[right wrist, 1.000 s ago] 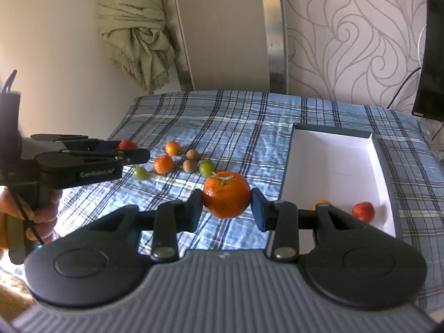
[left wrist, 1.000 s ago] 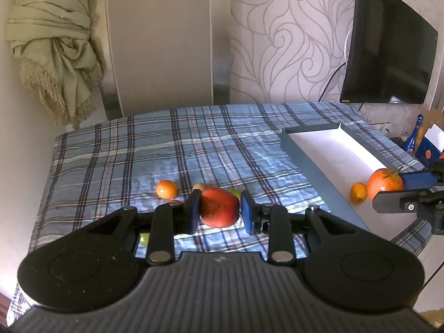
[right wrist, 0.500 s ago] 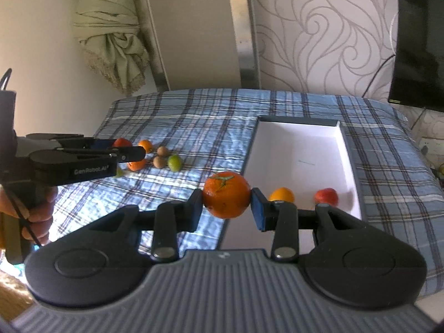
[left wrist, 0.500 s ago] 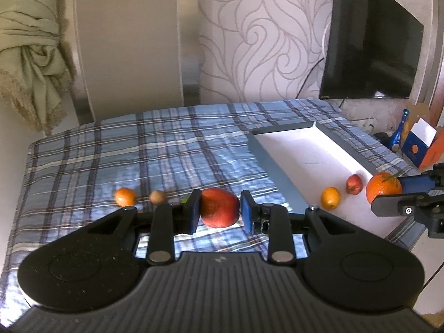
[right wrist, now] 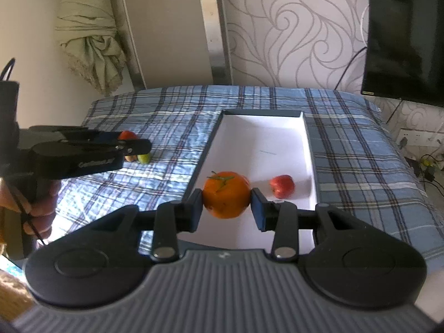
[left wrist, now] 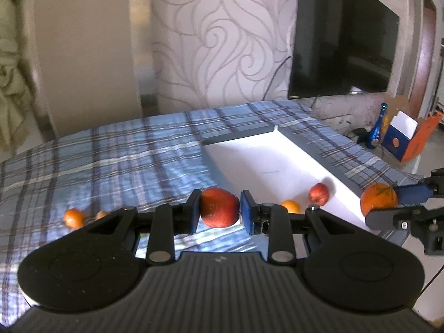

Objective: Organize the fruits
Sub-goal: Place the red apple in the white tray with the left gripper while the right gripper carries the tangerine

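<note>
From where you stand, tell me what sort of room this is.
Probably a room in a home, perhaps a bedroom or living room: a black flat-screen television hangs on swirl-patterned grey wallpaper, and a blue plaid cloth covers the surface holding a white rectangular tray.

A home, likely a bedroom. Shown by a bed with a blue plaid sheet (right wrist: 347,144), swirl-patterned wallpaper (right wrist: 291,27), a wall-mounted television (left wrist: 344,55) and a knotted curtain (right wrist: 88,36).

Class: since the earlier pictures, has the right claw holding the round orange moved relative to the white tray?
Yes. The right claw with the round orange has shifted rightward, from over the plaid cloth to above the white tray.
</note>
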### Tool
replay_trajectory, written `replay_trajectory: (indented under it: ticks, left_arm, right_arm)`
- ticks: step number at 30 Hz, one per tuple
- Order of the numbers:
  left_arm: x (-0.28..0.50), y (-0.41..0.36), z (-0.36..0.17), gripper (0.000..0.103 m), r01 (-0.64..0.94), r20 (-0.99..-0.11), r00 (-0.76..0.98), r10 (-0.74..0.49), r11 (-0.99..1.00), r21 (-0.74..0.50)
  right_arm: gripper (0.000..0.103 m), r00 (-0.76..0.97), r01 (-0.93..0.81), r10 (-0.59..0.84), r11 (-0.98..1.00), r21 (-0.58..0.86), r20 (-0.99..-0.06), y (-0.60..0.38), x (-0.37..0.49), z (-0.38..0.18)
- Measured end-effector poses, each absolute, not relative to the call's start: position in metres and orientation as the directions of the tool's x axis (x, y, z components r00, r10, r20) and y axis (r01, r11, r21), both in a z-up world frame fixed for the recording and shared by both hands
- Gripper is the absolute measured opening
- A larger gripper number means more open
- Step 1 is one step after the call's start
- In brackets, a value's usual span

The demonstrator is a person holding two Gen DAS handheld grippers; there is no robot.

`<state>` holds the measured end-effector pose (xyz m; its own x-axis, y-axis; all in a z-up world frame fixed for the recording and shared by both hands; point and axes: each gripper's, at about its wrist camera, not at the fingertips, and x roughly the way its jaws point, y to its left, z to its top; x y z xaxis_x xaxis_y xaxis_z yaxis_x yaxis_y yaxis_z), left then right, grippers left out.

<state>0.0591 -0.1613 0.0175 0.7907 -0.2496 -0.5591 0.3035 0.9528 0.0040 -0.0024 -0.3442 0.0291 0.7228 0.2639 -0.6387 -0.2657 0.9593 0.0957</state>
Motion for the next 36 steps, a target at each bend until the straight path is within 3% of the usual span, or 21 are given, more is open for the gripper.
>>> replay_trajectory:
  ticks: [14, 36]
  left_arm:
    - [0.12, -0.232, -0.012, 0.035, 0.403, -0.586, 0.749, -0.31, 0.915, 0.032]
    - [0.184, -0.264, -0.052, 0.035, 0.427, -0.668, 0.688, -0.285, 0.903, 0.054]
  right_arm:
    - [0.04, 0.764, -0.16, 0.168, 0.985, 0.069, -0.623, -0.375, -0.031, 0.035]
    - [0.04, 0.775, -0.034, 0.034, 0.999, 0.011, -0.632, -0.378, -0.06, 0.04]
